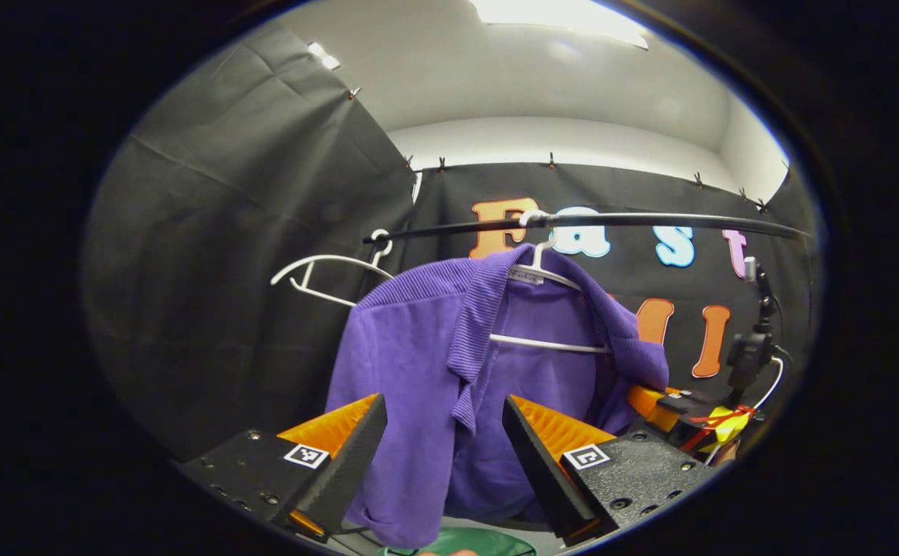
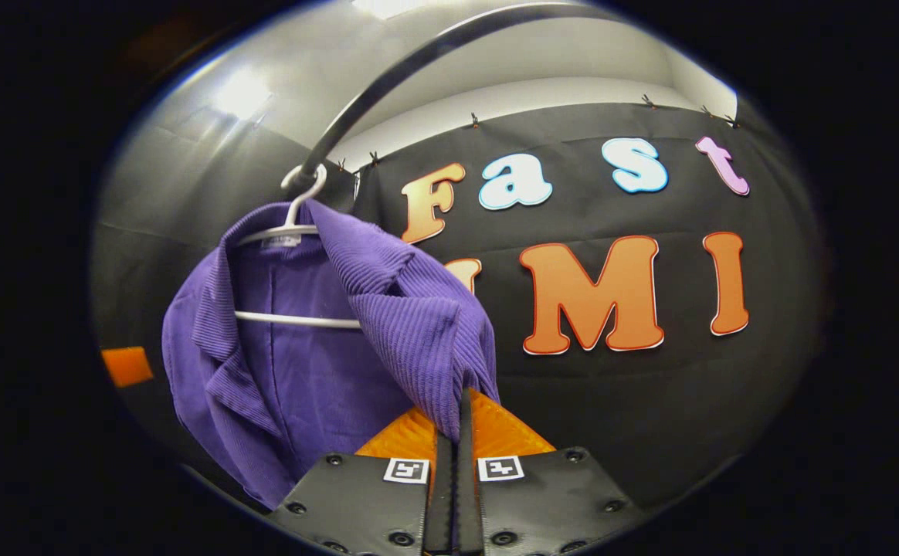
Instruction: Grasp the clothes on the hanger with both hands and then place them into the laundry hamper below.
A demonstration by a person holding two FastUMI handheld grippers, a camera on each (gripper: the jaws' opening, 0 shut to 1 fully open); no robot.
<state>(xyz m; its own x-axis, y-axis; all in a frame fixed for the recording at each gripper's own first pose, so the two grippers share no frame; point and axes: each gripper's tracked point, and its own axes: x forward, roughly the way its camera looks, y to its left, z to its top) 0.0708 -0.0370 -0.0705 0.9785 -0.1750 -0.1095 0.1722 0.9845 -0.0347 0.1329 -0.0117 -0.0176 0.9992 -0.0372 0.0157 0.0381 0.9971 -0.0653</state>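
— Gripping already? The right gripper [image 2: 459,432] has its fingers pinched together on the ribbed shoulder of the purple corduroy shirt [image 2: 303,340].

— Yes, while the left gripper [image 1: 442,432] stands wide apart around the front panel, unclosed.

— Risk?

— Pulling one-sided could snag the collar on the white plastic hanger [image 2: 295,224] and drag it along the dark rail [image 1: 650,220], or drop the shirt beside the hamper.

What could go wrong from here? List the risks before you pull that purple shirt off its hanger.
1. Only the right gripper pinches the purple shirt, by one edge; the left gripper is open, so the hold is one-sided and could slip.
2. The shirt hangs on the white hanger; pulling now may drag it off the rail.
3. The empty hanger beside it could snag.
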